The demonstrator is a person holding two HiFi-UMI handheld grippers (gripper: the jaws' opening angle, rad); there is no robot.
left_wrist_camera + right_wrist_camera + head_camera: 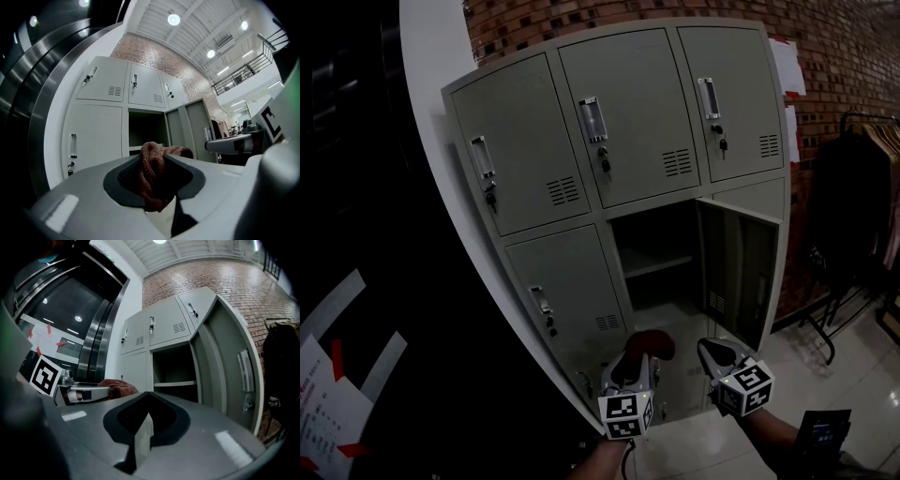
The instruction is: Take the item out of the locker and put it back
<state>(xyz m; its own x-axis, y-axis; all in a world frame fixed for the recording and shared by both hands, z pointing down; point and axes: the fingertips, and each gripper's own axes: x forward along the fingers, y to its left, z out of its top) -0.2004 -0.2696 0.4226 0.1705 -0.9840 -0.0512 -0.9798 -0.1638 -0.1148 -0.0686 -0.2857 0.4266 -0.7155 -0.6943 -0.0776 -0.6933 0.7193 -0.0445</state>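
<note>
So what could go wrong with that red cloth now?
The left gripper pinches only a fold of the cloth, so it might slip and drop to the floor. Going back in, its loose end could snag on the shelf edge, and the right gripper may bump the open door.

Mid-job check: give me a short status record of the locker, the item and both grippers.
open locker: middle column, row below the top one
door: swung out to the right
item: reddish-brown knitted cloth, outside the locker
left gripper: shut on the cloth, in front of the opening
right gripper: jaws together, nothing between them
top-row doors: closed
</note>
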